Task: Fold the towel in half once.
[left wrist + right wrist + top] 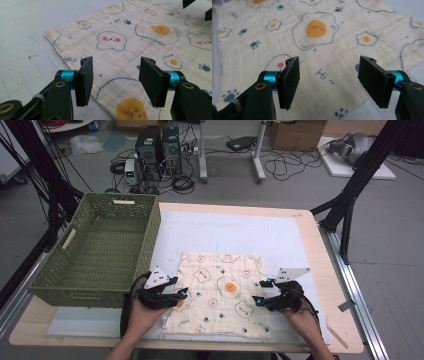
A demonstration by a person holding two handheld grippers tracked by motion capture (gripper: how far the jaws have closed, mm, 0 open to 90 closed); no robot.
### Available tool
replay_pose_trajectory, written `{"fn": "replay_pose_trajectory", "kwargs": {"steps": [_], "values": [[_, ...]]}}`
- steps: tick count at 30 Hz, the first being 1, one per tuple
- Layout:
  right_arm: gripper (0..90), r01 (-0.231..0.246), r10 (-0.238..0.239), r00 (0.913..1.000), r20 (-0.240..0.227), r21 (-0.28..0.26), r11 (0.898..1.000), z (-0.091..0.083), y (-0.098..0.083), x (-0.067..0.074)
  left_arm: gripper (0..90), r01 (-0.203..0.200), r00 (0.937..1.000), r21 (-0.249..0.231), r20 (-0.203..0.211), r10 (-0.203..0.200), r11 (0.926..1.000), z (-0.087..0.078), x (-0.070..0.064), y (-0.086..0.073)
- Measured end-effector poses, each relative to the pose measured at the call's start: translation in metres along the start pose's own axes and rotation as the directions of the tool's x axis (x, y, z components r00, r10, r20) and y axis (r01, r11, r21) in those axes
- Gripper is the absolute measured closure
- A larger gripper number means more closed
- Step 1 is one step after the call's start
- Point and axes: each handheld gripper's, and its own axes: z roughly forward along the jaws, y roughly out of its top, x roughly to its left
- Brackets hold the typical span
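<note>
one printed muslin cloth (220, 295) on one white table mat (235, 237), one green woven basket (100, 247), two hand-held grippers, left (182, 296) and right (260, 292), two computer towers (159, 147) on the floor, one cardboard box (296, 132)

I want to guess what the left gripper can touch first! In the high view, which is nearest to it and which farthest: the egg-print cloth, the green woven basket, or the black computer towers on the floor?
From the left gripper:
1. Cream cloth with fried-egg print: right under the gripper, mid-table.
2. Green woven basket: beside it, on the table's left.
3. Black computer towers: far back, on the floor.
</note>
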Motion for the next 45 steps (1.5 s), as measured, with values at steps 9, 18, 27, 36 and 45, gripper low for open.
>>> {"fn": "replay_pose_trajectory", "kwargs": {"steps": [9, 18, 27, 36, 45], "values": [[37.1, -0.04, 0.041, 0.9984, 0.038, -0.019, 0.999, -0.001, 0.009, -0.026, 49.2, 0.023, 0.9973, 0.015, -0.07, -0.022, 0.9996, 0.02, 0.0, 0.013], [38.3, -0.055, 0.055, 0.9964, 0.063, -0.014, 0.998, 0.005, 0.032, -0.047, 55.7, 0.114, 0.9791, 0.001, -0.169, -0.113, 0.9934, 0.047, 0.013, 0.016], [45.0, -0.079, 0.076, 0.9884, 0.132, 0.025, 0.997, 0.026, 0.034, -0.065, 55.3, 0.105, 0.96, 0.057, -0.266, -0.086, 0.9928, 0.066, 0.026, 0.033], [61.4, -0.122, 0.109, 0.9772, 0.182, 0.061, 0.991, 0.042, 0.032, -0.083, 69.1, 0.183, 0.9354, 0.09, -0.323, -0.145, 0.9791, 0.079, 0.042, 0.029], [89.1, -0.103, 0.083, 0.978, 0.191, 0.094, 0.99, 0.039, 0.032, -0.088, 86.6, 0.202, 0.9486, 0.076, -0.263, -0.176, 0.9765, 0.084, 0.038, 0.033]]}}
